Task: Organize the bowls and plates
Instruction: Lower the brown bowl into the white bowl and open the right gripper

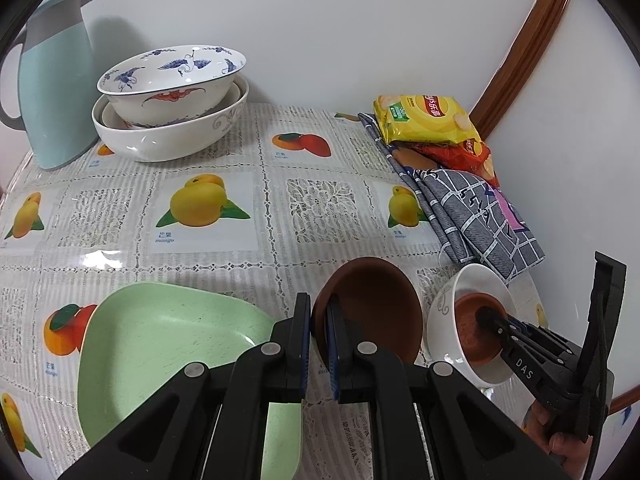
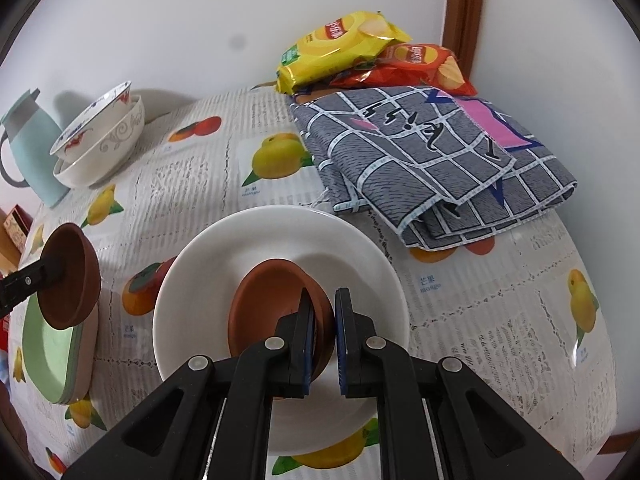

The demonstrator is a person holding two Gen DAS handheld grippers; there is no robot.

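My left gripper (image 1: 319, 312) is shut on the rim of a dark brown small bowl (image 1: 372, 304), held tilted above the table beside the green plate (image 1: 160, 344); it also shows in the right wrist view (image 2: 72, 276) over the stacked green plates (image 2: 52, 352). My right gripper (image 2: 322, 304) is shut on the rim of an orange-brown small bowl (image 2: 268, 304) that sits inside a white bowl (image 2: 224, 264). In the left wrist view that white bowl (image 1: 452, 300) looks tilted with the right gripper (image 1: 486, 314) in it.
Stacked white patterned bowls (image 1: 172, 96) and a pale blue jug (image 1: 52, 80) stand at the back left. Chip bags (image 1: 428, 120) and a folded grey checked cloth (image 1: 472, 216) lie at the right by the wall. The fruit-print tablecloth (image 1: 240, 208) covers the table.
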